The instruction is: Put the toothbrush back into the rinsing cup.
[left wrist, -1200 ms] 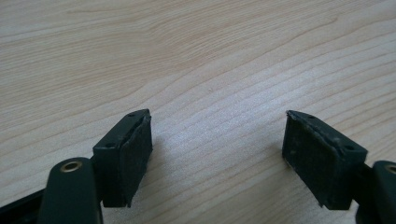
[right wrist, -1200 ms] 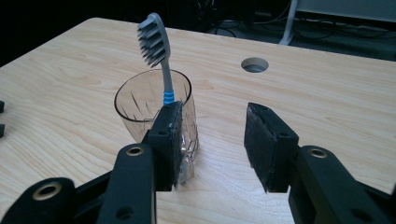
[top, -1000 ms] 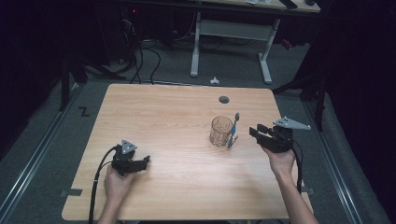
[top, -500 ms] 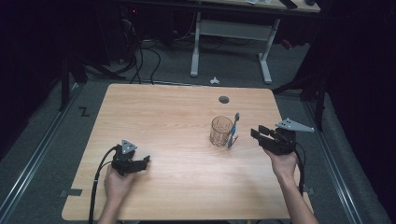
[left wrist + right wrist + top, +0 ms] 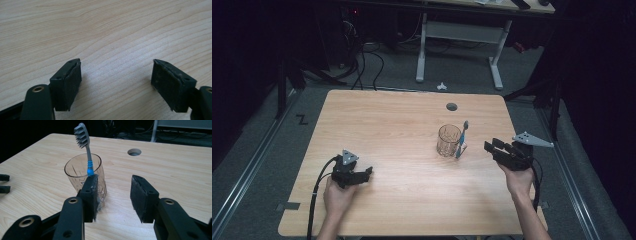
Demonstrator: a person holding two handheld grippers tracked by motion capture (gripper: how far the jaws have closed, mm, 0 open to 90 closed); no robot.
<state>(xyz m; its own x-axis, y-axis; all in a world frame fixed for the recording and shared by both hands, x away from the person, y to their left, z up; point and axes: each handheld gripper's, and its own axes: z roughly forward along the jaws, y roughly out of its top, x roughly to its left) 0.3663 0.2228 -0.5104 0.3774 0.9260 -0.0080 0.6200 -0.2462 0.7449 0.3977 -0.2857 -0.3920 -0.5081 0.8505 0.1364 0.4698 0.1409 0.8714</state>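
On the wooden table (image 5: 392,125), both tongs gape empty, right tongs (image 5: 113,195) beside the toothbrush (image 5: 86,147) leaning against the glass (image 5: 83,173).

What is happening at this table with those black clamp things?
A person sits at a light wooden table with a black two-jaw gripper in each hand. The right gripper, jaws open and empty, points at a clear ribbed drinking glass; a grey and blue toothbrush leans against the glass's outer side, bristles up. The left gripper rests low over bare wood near the table's front left, jaws open, holding nothing. Nothing has been picked up yet.
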